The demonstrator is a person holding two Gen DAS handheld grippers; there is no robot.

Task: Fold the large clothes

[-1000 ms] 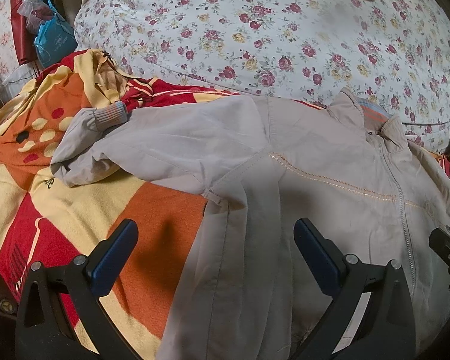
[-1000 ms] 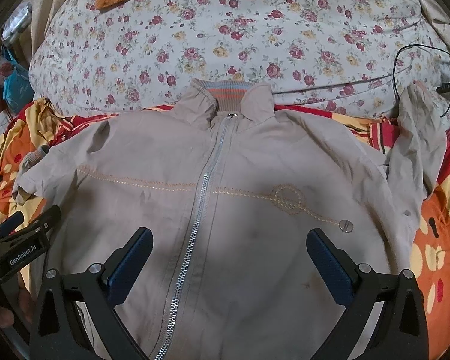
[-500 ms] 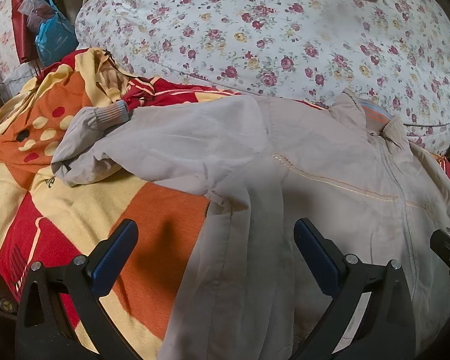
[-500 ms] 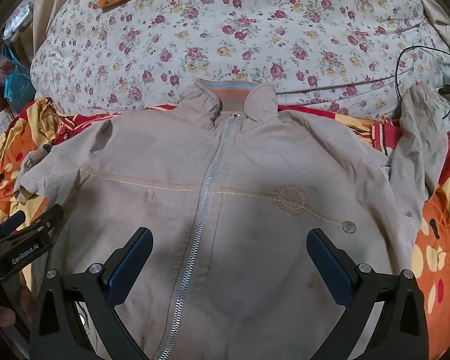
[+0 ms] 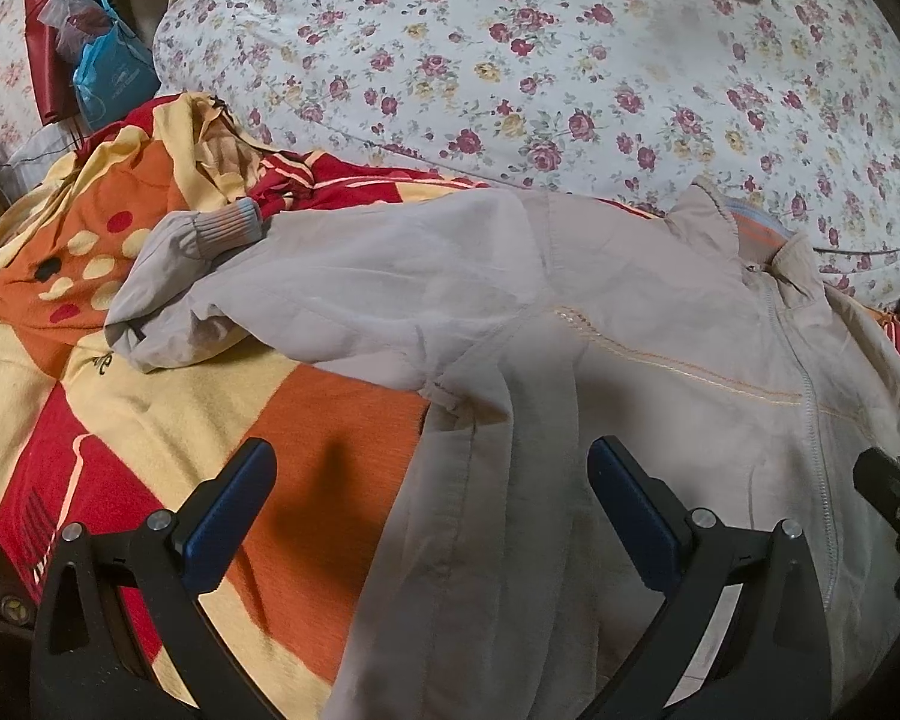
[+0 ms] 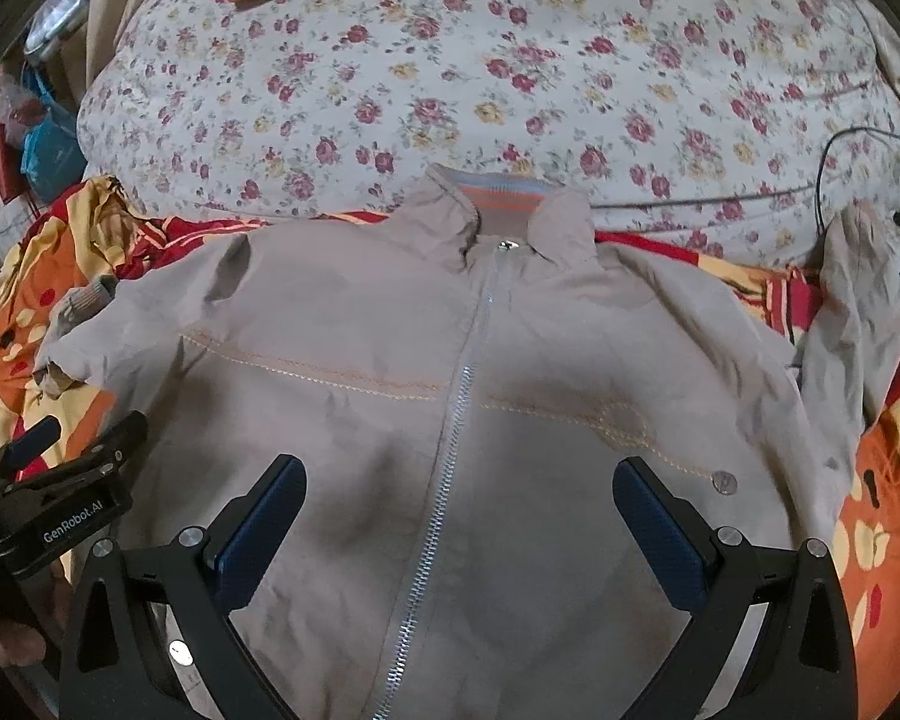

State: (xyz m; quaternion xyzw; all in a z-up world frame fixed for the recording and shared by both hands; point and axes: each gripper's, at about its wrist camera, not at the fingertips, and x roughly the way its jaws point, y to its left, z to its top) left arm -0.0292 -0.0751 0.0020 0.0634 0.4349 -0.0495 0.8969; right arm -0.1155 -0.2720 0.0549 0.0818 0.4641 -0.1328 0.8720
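- Jacket (image 6: 450,420) is lying face up and zipped on the orange-red blanket (image 5: 150,396), collar (image 6: 504,204) pointing toward the floral quilt (image 6: 450,60). It is laid out flat, probably so the fold lines can be set from the zipper (image 6: 456,420).
- Left gripper (image 5: 429,516) is hovering with fingers spread wide, pinching nothing. It is straddling the jacket's side edge, one finger over blanket, one over fabric. My read: it is lining up to take that side seam or hem.
- Right gripper (image 6: 459,516) is also spread wide and empty, centred over the zipper on the lower front panel. It is likely waiting to pin the centre while the other side gets folded in.
- Left-side sleeve (image 5: 306,294) is lying bunched outward on the blanket, its ribbed cuff (image 5: 222,231) doubled back. It needs straightening or folding across the chest first.
- Other sleeve (image 6: 852,324) is trailing off toward the far right edge, rumpled, next to a black cable (image 6: 834,162); snag risk if it is dragged.
- No fold is made yet; the task looks to be at its start.
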